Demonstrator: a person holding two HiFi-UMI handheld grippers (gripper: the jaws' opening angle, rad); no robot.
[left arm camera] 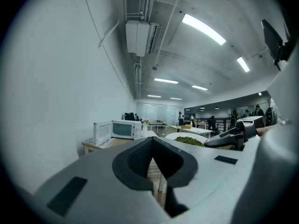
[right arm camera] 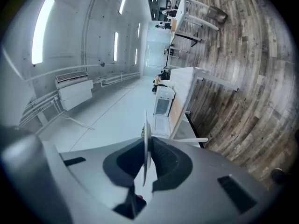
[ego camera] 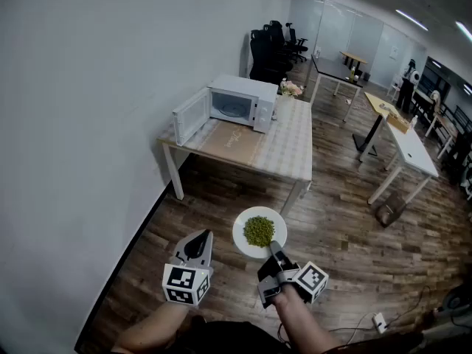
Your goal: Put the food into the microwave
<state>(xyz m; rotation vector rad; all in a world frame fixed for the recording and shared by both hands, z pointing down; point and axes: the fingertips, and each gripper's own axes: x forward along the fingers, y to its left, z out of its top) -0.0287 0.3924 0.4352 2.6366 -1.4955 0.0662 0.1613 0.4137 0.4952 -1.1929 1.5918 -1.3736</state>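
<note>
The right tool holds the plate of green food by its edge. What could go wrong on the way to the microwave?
1. The right tool pinches only the rim of the plate; it may tilt and the green food may roll off.
2. The microwave stands far across the floor, so the long carry may shake the plate.
3. Its open door sticks out, and the plate might knock it.
</note>
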